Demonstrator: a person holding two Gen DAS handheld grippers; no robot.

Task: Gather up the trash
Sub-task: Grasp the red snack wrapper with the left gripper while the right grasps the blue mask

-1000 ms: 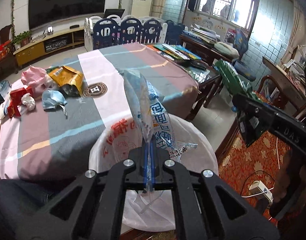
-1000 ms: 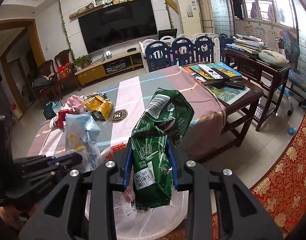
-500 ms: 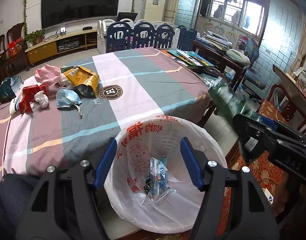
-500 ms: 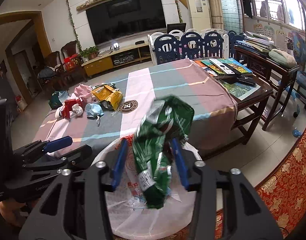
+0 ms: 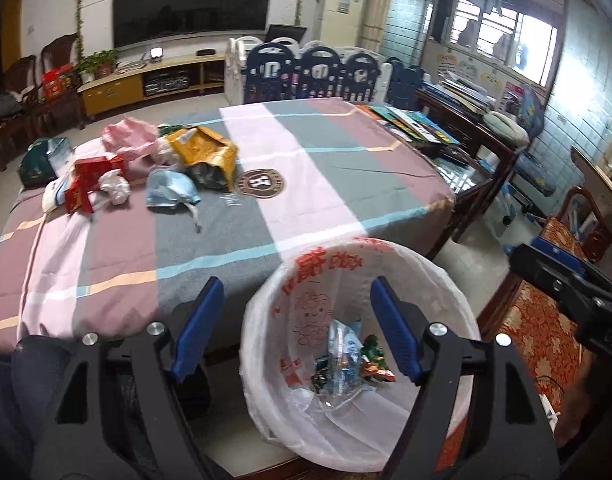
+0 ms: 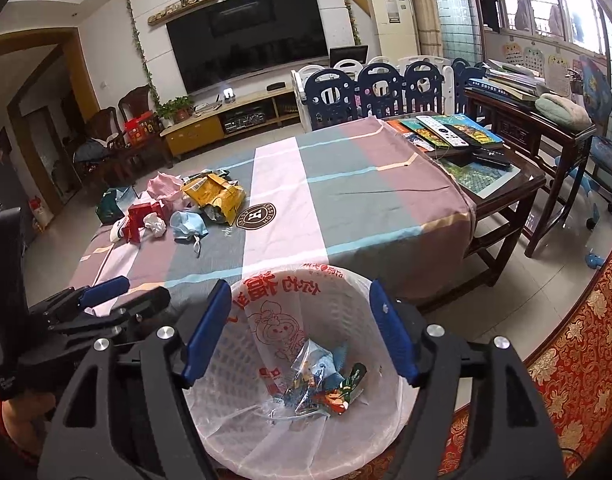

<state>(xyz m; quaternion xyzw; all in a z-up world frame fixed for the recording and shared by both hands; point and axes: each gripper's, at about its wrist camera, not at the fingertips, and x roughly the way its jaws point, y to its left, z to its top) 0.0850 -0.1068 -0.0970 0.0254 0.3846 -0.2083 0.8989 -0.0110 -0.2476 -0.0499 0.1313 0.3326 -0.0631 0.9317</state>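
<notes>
A bin with a white printed liner (image 5: 385,248) (image 6: 345,276) stands at the table's near edge. In it lie a clear blue wrapper (image 5: 341,344) (image 6: 317,364) and a green snack bag (image 5: 373,364) (image 6: 341,392). My left gripper (image 5: 296,300) hangs over the bin's left rim, jaws opening, nothing between them. My right gripper (image 6: 298,296) hovers above the bin, jaws also opening and empty. On the striped tablecloth (image 5: 306,184) farther left lie a yellow bag (image 5: 206,152), a blue face mask (image 5: 170,190), a pink bag (image 5: 130,136), red boxes (image 5: 90,176) and crumpled paper (image 5: 116,188).
Books and remote controls (image 6: 449,132) cover a glass-topped side table at the right. Beyond it stands a wooden desk (image 6: 545,120). A red patterned carpet (image 6: 577,360) lies right of the bin. A person's dark trouser leg (image 5: 10,392) is at the lower left.
Both grippers opened. The blue wrapper fell from the left one into the bin, then the green bag dropped from the right one. The left gripper shifted sideways to the left.
</notes>
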